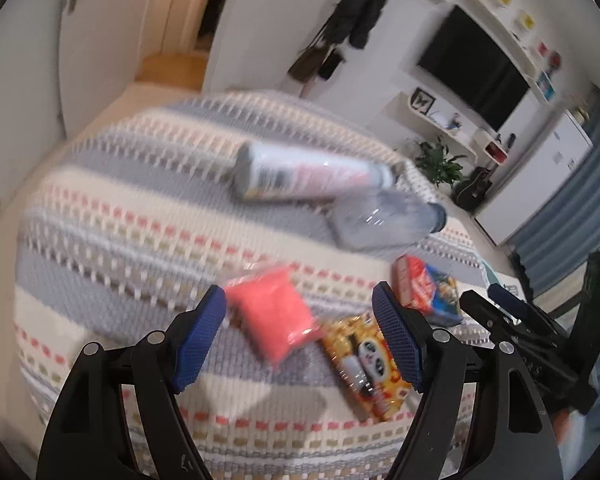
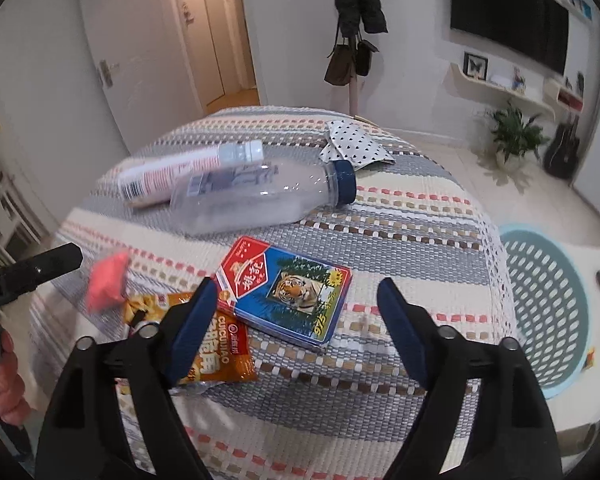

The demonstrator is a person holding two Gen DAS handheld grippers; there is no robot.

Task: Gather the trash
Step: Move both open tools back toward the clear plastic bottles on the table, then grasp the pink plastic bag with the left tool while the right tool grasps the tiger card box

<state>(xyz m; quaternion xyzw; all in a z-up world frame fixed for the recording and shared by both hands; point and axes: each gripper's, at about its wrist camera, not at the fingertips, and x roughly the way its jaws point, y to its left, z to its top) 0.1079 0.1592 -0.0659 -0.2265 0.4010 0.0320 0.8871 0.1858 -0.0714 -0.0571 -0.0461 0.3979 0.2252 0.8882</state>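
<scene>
Left gripper (image 1: 300,336) fingers wide apart, empty; right gripper (image 2: 296,330) likewise.

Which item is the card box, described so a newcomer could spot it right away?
Start at the round table under the striped woven cloth. Near its front edge, below the clear plastic bottle lying on its side, sits the flat card box, just ahead of the open right gripper. Unlike the orange snack packet touching its left corner, it is a rigid blue-and-red box with a tiger picture.
</scene>
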